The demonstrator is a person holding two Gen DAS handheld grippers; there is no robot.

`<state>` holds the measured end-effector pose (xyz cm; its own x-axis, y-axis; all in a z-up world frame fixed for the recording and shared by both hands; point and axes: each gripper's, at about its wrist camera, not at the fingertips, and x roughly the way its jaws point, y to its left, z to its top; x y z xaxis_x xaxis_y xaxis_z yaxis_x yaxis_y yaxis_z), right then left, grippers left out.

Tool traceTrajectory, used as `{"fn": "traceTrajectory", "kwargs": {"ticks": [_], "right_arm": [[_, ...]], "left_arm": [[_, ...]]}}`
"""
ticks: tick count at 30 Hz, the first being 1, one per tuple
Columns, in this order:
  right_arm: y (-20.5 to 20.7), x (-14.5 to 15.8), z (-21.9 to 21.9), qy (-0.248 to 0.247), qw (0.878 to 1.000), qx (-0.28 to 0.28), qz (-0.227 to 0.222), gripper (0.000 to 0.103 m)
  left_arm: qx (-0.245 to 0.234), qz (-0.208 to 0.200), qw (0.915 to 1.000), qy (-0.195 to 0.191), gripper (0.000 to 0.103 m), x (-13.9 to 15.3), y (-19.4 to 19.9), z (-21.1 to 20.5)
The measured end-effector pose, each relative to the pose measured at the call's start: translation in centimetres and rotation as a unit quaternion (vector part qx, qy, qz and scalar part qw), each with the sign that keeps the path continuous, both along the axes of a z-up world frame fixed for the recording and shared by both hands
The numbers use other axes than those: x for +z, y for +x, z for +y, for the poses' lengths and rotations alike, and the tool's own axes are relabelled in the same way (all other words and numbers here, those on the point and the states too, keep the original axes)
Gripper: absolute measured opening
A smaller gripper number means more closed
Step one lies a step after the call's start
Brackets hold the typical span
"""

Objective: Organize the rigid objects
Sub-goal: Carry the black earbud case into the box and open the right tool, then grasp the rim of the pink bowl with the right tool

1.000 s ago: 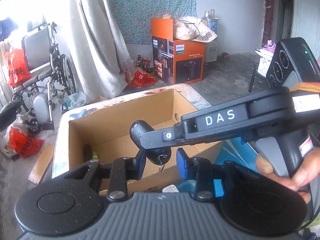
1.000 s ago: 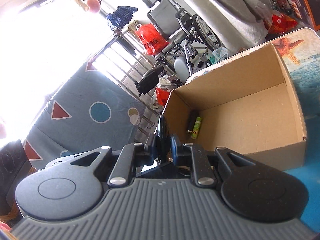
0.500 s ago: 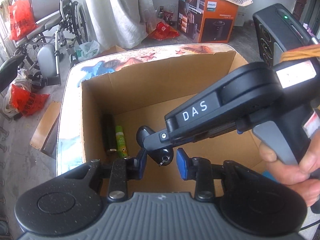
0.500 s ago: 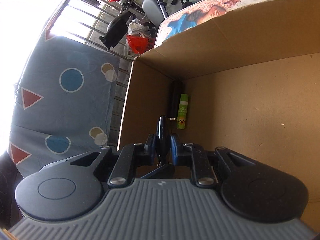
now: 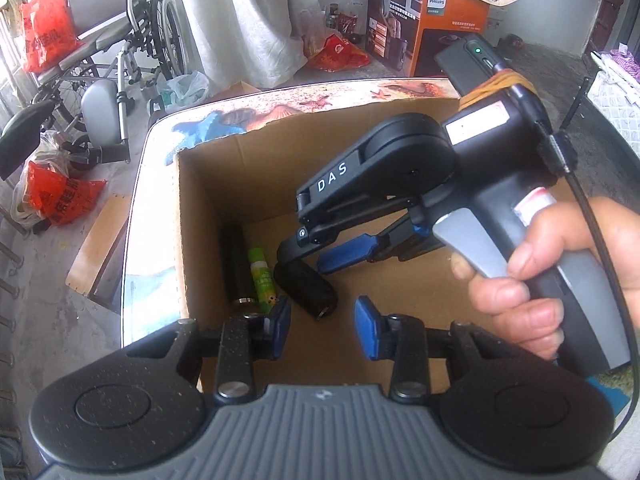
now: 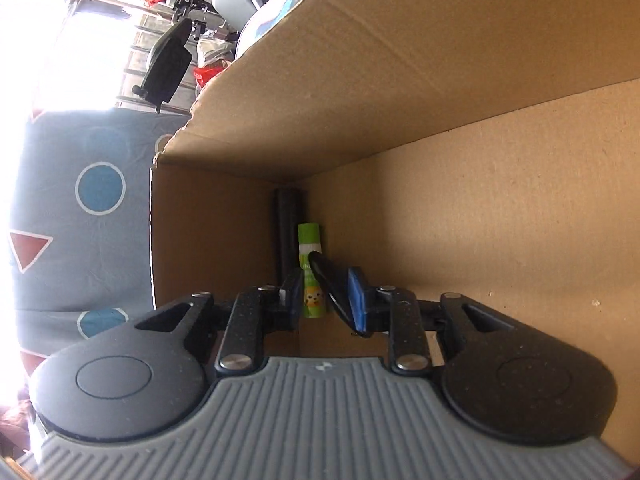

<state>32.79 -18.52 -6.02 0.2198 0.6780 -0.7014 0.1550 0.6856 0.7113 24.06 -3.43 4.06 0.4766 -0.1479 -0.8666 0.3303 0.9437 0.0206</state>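
An open cardboard box (image 5: 256, 168) stands on a sea-print table (image 5: 304, 102). At its left wall lie a black cylinder (image 5: 239, 264) and a green tube (image 5: 261, 276). A small black fob (image 5: 305, 285) rests on the box floor beside the tube. My right gripper (image 5: 308, 258), held by a hand (image 5: 532, 280), is down inside the box just over the fob with its jaws opening. In the right wrist view the fob (image 6: 330, 280) leans on one pad of the right gripper (image 6: 326, 296), clear of the other. My left gripper (image 5: 322, 326) hovers above the box, jaws opening slightly, nothing pressed between them.
A wheelchair (image 5: 120, 44) and red bags (image 5: 60, 196) stand on the floor to the left. An orange appliance carton (image 5: 440, 20) sits behind the table, with a white curtain (image 5: 248, 20) beside it. A blue cloth with circles and triangles (image 6: 80, 208) hangs outside the box's left wall (image 6: 208, 240).
The right gripper dropped into the box and its jaws parted from the fob, which now lies next to the green tube. The left gripper tilted down over the box.
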Motion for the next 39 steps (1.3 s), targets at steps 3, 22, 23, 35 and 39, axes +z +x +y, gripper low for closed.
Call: {"fn": "traceTrajectory", "kwargs": {"ticks": [3,22,23,35,39], "right_arm": [[-0.9,1.3,-0.9,0.007,1.0,-0.009,-0.015,0.044],[-25.3,12.6,-12.8,0.0,0.965,-0.016,-0.261,0.048],[-26.4,12.1,-12.3,-0.013,0.964,-0.012,-0.265,0.048],[-29.5,2.6,-4.2,-0.159,0.949,0.057,-0.266,0.026],[-28.8,1.2,-3.2,-0.171,0.949,0.068,-0.255,0.018]], "left_arm": [[0.0,-0.014,0.9997,-0.019,0.04,1.1,-0.9,0.2],[-0.07,-0.08,0.9893,-0.1,0.075,2.6,-17.3,-0.2],[-0.073,-0.075,0.9901,-0.094,0.075,1.5,-18.2,-0.5],[-0.055,-0.043,0.9975,0.006,0.073,-6.4,-21.0,-3.9],[-0.044,-0.024,0.9987,0.008,0.068,-7.6,-20.8,-4.0]]}}
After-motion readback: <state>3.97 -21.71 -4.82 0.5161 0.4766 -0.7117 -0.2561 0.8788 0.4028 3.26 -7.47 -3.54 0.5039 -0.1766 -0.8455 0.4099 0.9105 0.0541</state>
